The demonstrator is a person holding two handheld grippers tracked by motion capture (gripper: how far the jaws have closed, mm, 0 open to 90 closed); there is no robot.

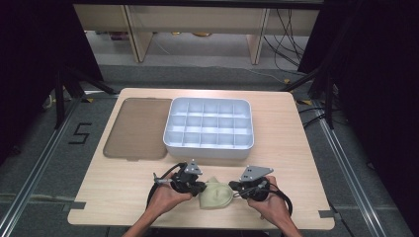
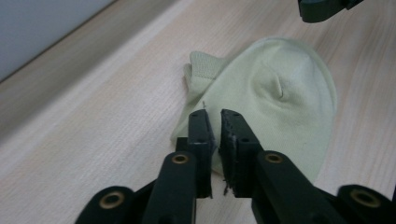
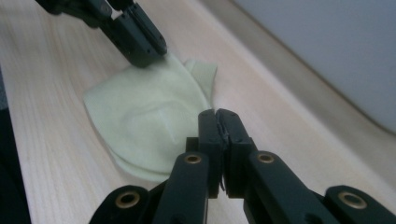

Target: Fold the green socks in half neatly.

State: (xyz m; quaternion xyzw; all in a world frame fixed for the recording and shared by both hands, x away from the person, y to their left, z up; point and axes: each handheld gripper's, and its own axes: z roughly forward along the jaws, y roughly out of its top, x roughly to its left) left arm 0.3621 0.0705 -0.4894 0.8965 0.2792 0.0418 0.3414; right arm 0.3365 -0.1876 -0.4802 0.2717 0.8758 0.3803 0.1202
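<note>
sock, pale green folded cloth, lies just in front of white gridded plastic tray. left gripper slightly released over sock's edge; right gripper clenched, empty, beside sock.

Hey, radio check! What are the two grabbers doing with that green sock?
Left gripper slightly open at sock edge. Right gripper shut at opposite edge. Sock folded flat on table. Nothing in the way.

Bare table around the sock; compartment tray and flat lid behind.
</note>
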